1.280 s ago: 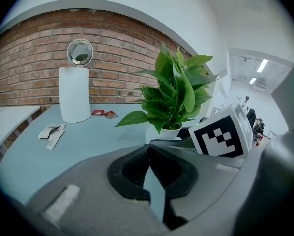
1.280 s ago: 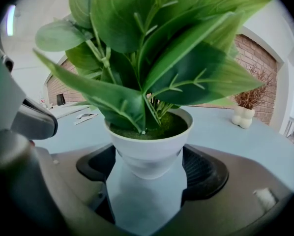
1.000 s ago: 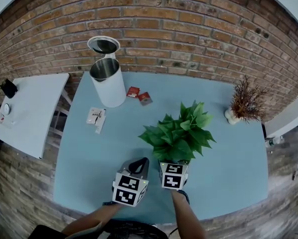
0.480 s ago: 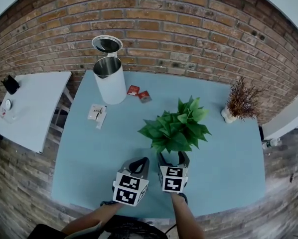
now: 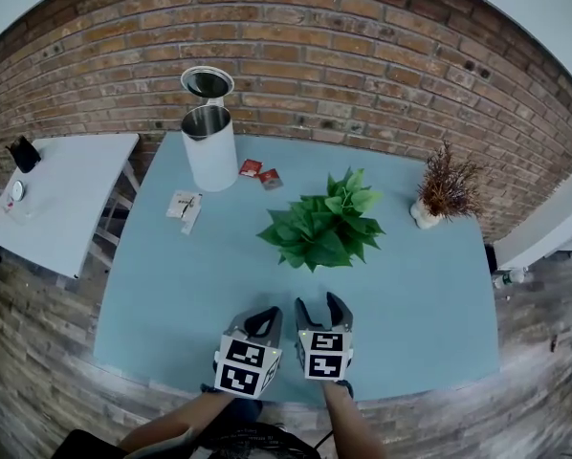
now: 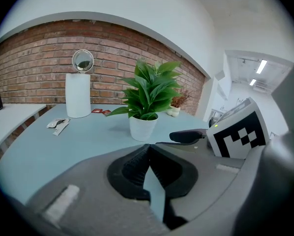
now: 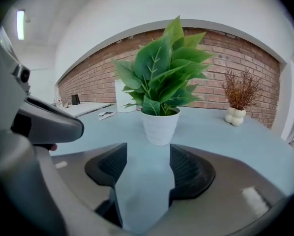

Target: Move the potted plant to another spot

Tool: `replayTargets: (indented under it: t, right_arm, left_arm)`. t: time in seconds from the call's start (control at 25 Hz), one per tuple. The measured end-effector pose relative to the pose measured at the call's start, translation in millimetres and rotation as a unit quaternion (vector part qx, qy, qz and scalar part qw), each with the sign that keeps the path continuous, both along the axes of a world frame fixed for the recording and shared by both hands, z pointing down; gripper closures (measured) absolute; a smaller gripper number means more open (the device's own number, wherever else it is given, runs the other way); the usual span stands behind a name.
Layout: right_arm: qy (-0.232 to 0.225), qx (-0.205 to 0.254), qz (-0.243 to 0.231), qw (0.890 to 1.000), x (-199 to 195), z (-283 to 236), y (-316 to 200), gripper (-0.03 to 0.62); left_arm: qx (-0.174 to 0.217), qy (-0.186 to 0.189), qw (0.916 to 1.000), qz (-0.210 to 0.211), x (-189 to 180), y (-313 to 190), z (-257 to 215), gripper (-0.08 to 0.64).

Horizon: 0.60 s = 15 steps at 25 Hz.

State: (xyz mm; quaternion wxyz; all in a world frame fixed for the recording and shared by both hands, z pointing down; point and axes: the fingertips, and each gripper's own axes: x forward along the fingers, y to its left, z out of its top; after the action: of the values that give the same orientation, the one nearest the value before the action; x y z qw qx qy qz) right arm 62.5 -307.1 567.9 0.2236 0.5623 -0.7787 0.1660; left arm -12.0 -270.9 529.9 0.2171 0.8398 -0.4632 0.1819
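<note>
The potted plant (image 5: 322, 229) stands upright in its white pot near the middle of the pale blue table (image 5: 152, 295), and neither tool touches it. Through my right gripper (image 5: 321, 304) I look straight at the pot, which sits just beyond the jaws. Those jaws stand partly apart with only bare tabletop between them, and they have just been closing. My left gripper (image 5: 263, 319) hovers just beside it, toward the table's near side, with its jaws brought together at the tips and nothing held. Farther back on the left I see a white canister (image 5: 209, 151) with its lid flipped up and two red packets (image 5: 259, 172) beside it. A dried sprig in a small vase (image 5: 439, 189) stands off to the right.
</note>
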Motion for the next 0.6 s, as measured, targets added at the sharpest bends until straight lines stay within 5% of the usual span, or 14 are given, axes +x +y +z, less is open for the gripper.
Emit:
replayTargets:
  t: [0.6]
  right_arm:
    - [-0.027,0.045,-0.009,0.999,6.3,-41.0,72.6,0.441]
  left_arm:
    - [0.029,0.002,0.9995,-0.008,14.2,56.7,-17.2,0.558]
